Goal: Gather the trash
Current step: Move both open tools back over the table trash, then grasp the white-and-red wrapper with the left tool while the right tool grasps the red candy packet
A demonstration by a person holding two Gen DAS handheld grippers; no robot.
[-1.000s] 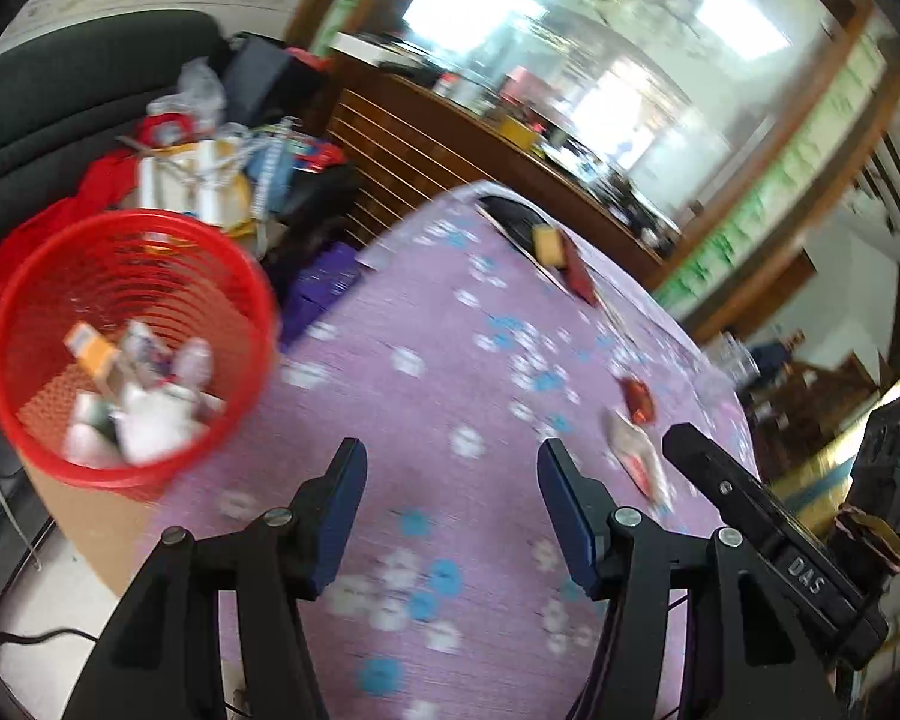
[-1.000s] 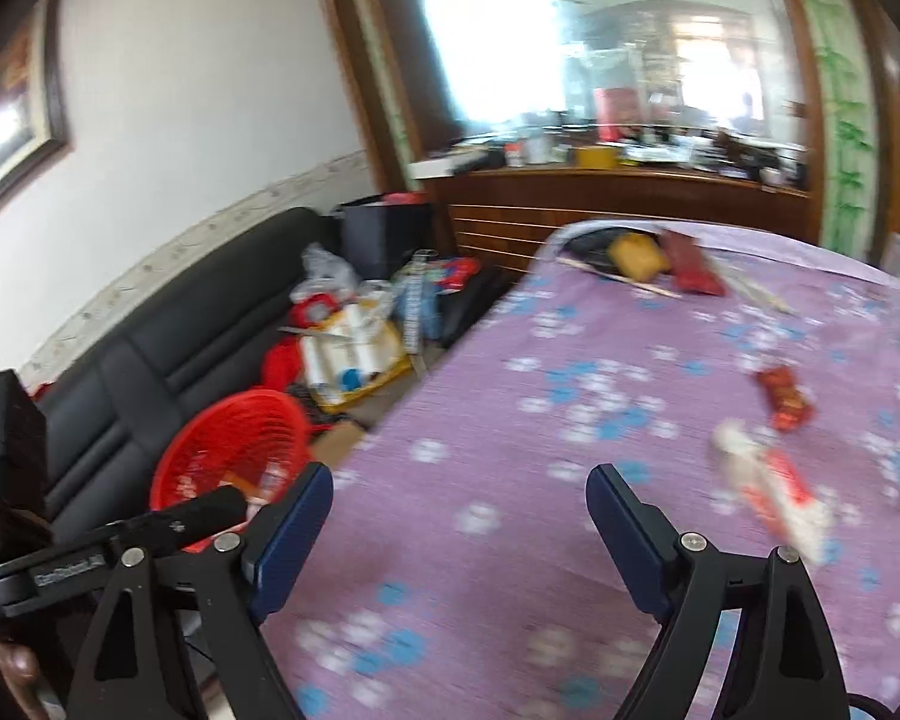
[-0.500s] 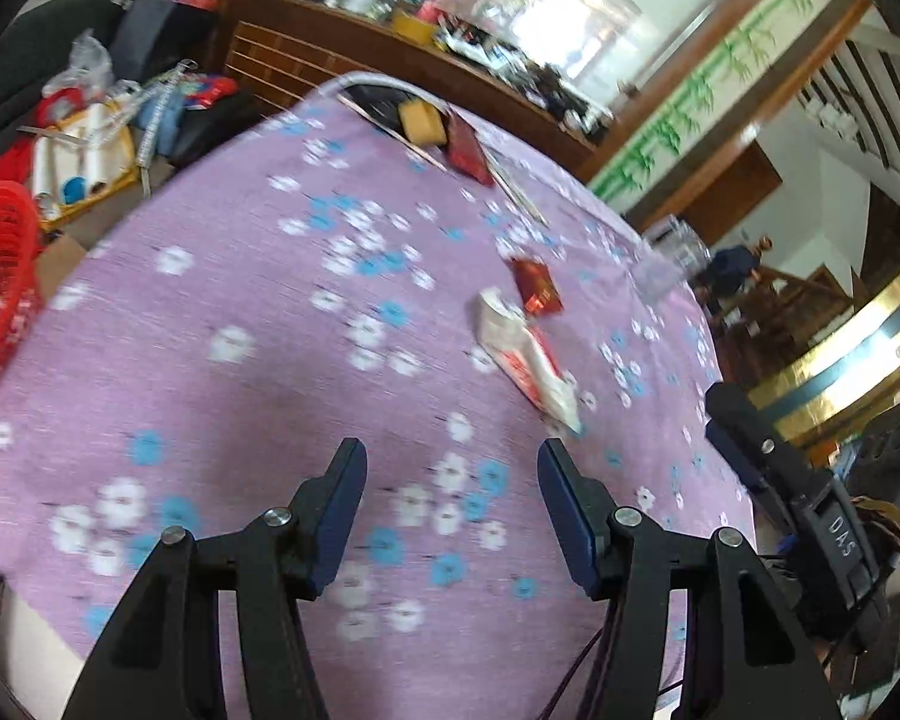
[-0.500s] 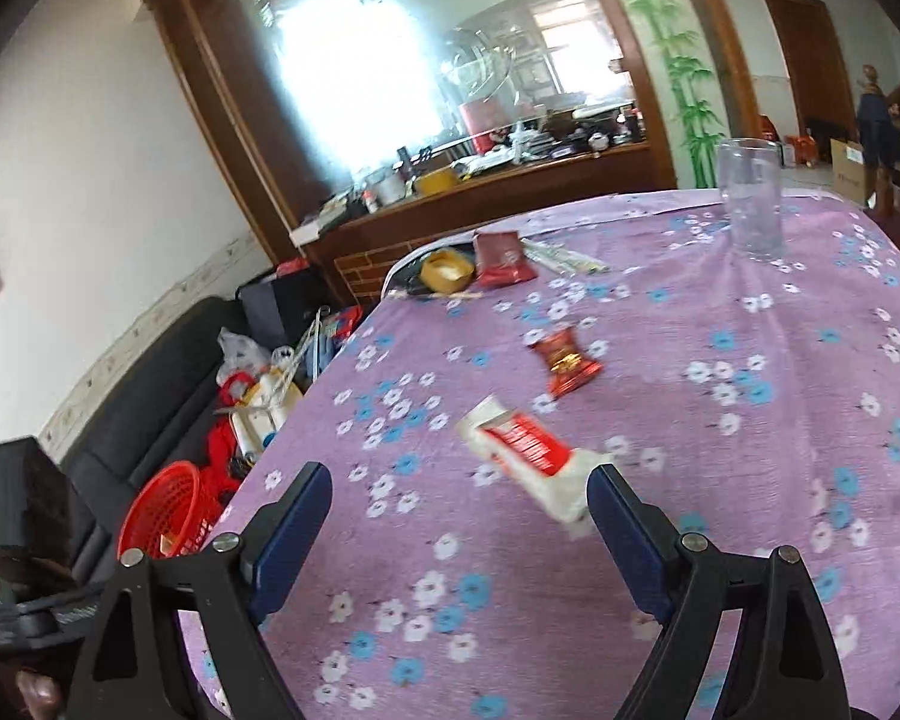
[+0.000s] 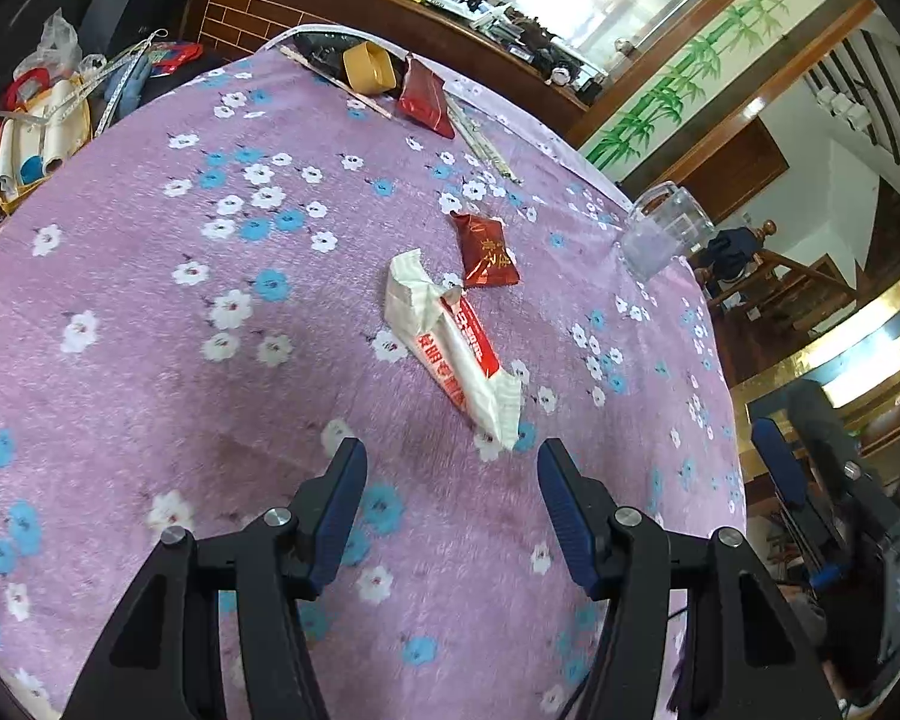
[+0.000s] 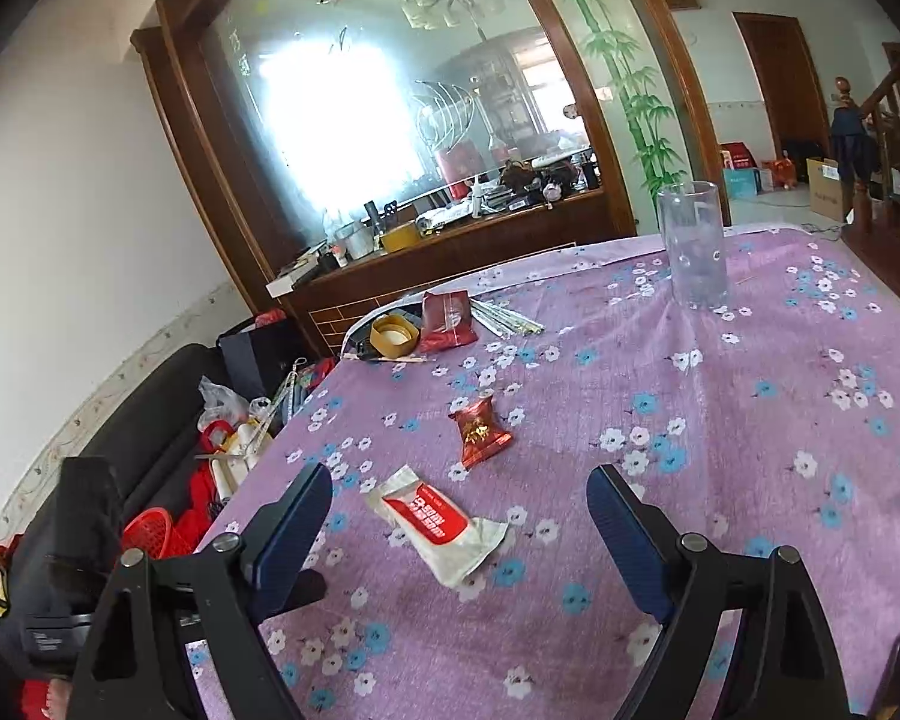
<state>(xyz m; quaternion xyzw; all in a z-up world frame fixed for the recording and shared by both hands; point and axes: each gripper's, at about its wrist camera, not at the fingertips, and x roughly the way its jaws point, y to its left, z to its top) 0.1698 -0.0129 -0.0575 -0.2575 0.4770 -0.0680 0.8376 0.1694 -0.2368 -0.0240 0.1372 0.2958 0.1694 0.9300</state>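
A white and red wrapper (image 5: 450,345) (image 6: 435,522) lies flat on the purple flowered tablecloth (image 5: 168,336) (image 6: 750,420). Just beyond it sits a small dark red packet (image 5: 487,252) (image 6: 479,429). My left gripper (image 5: 450,468) hovers open just short of the white wrapper's near end, nothing between its fingers. My right gripper (image 6: 459,495) is open wide, with the white wrapper lying on the cloth between and below its fingers, untouched. The red basket (image 6: 150,531) shows at the table's left edge in the right wrist view.
A clear glass (image 5: 660,234) (image 6: 693,249) stands at the far right. A yellow tape roll (image 5: 369,66) (image 6: 395,333), a larger red pouch (image 5: 426,99) (image 6: 447,318) and sticks (image 6: 507,318) lie at the far end. A black sofa with clutter (image 6: 234,432) is on the left.
Both grippers swung away from the red basket toward the table's middle; the wrappers now sit close in front of them. Neither jaw opening changed.
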